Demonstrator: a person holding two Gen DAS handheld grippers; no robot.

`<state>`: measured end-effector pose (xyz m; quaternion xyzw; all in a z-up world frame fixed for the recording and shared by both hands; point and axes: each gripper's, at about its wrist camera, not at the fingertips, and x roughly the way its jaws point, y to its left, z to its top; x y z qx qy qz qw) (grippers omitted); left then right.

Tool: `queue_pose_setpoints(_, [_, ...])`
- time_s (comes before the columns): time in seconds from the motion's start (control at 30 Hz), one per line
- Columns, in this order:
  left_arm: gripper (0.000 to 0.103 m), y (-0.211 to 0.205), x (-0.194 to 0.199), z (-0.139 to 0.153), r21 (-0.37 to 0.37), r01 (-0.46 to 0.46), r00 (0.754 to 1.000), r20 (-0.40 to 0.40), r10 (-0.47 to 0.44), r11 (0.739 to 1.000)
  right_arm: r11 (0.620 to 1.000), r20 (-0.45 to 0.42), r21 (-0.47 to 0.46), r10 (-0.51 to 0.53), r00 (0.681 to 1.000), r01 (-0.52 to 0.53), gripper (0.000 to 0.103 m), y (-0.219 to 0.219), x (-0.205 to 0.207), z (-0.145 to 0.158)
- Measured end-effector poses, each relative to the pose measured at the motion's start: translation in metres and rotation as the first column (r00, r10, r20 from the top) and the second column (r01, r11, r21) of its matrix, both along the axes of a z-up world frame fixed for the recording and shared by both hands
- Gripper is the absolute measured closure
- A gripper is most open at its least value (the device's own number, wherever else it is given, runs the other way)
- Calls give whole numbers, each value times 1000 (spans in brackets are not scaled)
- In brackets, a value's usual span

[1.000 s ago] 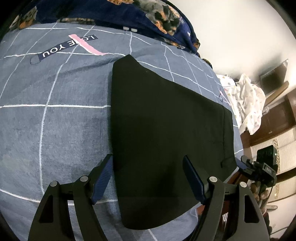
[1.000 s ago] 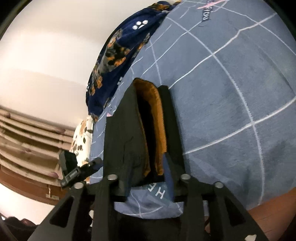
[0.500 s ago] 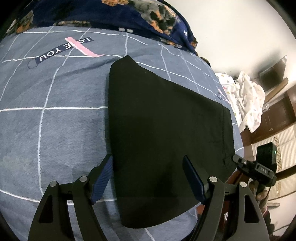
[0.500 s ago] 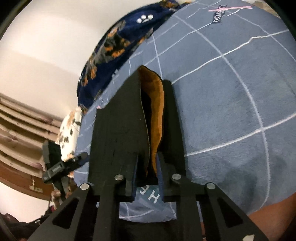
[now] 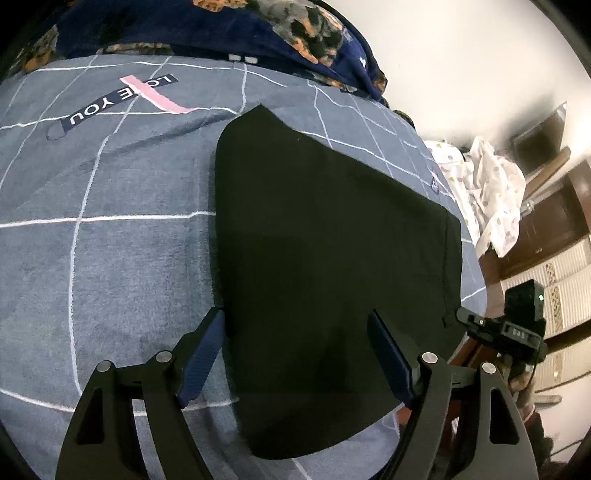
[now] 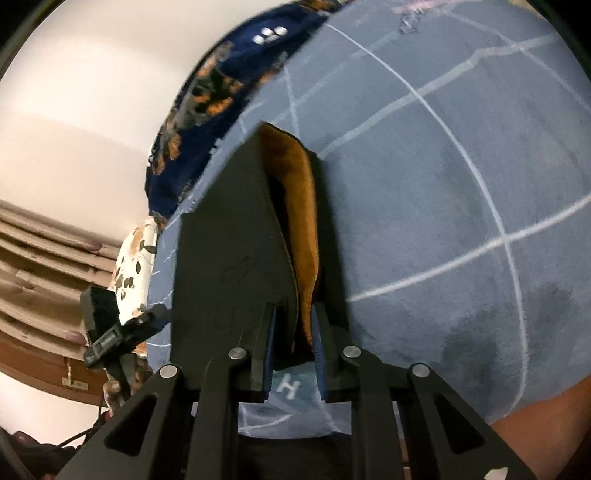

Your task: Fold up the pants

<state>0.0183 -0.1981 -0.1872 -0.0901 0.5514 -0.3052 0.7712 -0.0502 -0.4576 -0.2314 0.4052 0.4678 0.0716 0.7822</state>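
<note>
The black pants (image 5: 325, 266) lie folded flat on the grey-blue checked bedsheet (image 5: 110, 258). My left gripper (image 5: 295, 354) is open and hovers over their near end, one finger at each side, gripping nothing. In the right wrist view the pants (image 6: 229, 236) have an orange lining (image 6: 303, 229) showing at the open edge. My right gripper (image 6: 293, 332) is shut on that edge of the pants and holds the layers lifted off the sheet.
A dark blue floral blanket (image 5: 221, 33) lies along the far side of the bed. A white patterned cloth (image 5: 491, 192) hangs at the right by wooden furniture. The bed's edge (image 6: 535, 398) runs just under my right gripper. A "LOVE YOU" print (image 5: 122, 99) marks the sheet.
My right gripper has closed from wide open onto the pants' edge and lifted it slightly. My left gripper has stayed open over the pants, shifting a little.
</note>
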Motion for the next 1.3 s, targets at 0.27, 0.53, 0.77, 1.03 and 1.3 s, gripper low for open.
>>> queue_pose_setpoints(0.27, [25, -9, 0, -5, 103, 50, 996, 70, -57, 993, 998, 33, -65, 28, 999, -26, 81, 5, 0, 7])
queue_pose_setpoints(0.53, [24, -24, 6, -10, 182, 87, 987, 119, -109, 980, 971, 47, -236, 59, 997, -46, 72, 13, 12, 27])
queue_pose_setpoints(0.77, [22, -32, 10, -11, 218, 91, 982, 141, -123, 972, 955, 15, -286, 90, 996, -82, 65, 13, 34, 25])
queue_pose_setpoints(1.03, [16, -44, 10, -12, 283, 106, 969, 185, -163, 953, 958, 0, -255, 132, 991, -128, 53, 11, 56, 13])
queue_pose_setpoints(1.3, [10, -51, 10, -12, 322, 116, 956, 221, -193, 940, 952, 20, -247, 193, 981, -182, 51, 14, 69, 8])
